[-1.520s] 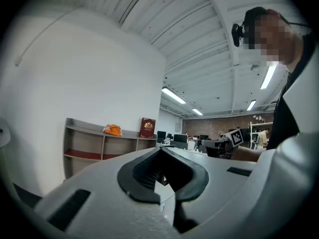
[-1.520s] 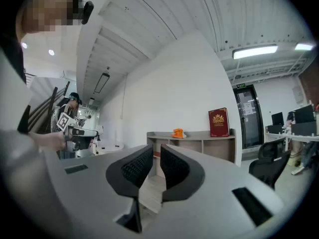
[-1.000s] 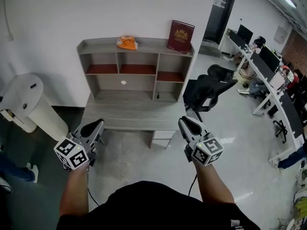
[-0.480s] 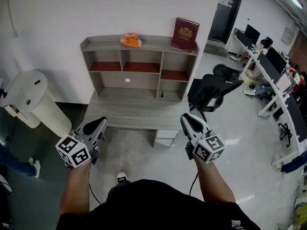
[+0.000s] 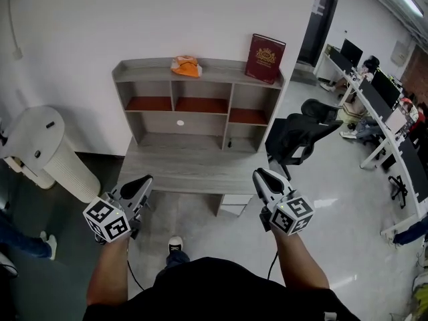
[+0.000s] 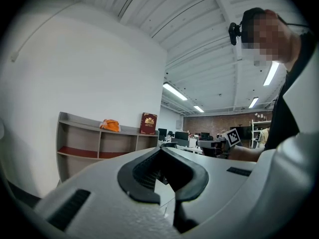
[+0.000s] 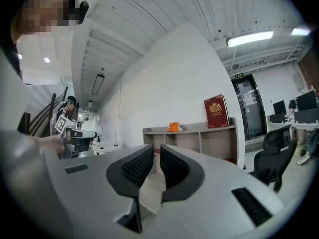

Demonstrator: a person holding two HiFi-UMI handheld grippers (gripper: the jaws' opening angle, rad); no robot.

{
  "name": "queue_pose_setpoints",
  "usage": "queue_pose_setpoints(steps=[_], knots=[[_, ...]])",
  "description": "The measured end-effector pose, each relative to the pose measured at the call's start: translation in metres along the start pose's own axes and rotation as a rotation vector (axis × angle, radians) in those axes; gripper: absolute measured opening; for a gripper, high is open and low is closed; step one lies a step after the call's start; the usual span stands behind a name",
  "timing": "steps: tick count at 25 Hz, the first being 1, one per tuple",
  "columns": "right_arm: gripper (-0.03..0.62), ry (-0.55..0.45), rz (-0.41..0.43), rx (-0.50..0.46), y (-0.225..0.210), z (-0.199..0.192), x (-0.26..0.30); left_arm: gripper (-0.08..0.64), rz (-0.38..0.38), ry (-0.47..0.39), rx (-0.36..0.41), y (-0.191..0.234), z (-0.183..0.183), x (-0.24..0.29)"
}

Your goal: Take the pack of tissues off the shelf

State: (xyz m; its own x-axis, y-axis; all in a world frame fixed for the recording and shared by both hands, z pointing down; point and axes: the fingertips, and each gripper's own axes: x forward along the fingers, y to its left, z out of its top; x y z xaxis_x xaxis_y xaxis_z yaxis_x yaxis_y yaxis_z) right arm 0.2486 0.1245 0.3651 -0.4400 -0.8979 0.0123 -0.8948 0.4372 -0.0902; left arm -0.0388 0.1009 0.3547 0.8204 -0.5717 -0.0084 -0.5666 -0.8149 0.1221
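Note:
The orange pack of tissues lies on the top board of the grey shelf unit, left of centre; a red book stands at the right end. The pack also shows small and far in the left gripper view and the right gripper view. My left gripper and right gripper are held level in front of the desk, well short of the shelf. Both are shut with nothing between the pads, as the left gripper and right gripper show in their own views.
A white ribbed cylinder stands on the floor left of the desk. A black office chair stands close to its right end. Rows of desks with monitors run along the right. Another person's legs are at the left edge.
The desk and shelf have drawn nearer and sit lower in the head view. Both grippers have moved a little forward and down. A foot now shows beneath the desk edge.

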Motion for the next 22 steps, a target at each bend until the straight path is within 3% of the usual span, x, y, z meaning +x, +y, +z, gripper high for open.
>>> queue_pose_setpoints(steps=[12, 22], knots=[[0.046, 0.009, -0.073, -0.008, -0.021, 0.008, 0.104, 0.017, -0.084, -0.005, -0.013, 0.119, 0.013, 0.059], [0.046, 0.074, -0.126, -0.037, -0.036, 0.014, 0.206, 0.017, -0.121, -0.002, -0.069, 0.228, 0.013, 0.102]])
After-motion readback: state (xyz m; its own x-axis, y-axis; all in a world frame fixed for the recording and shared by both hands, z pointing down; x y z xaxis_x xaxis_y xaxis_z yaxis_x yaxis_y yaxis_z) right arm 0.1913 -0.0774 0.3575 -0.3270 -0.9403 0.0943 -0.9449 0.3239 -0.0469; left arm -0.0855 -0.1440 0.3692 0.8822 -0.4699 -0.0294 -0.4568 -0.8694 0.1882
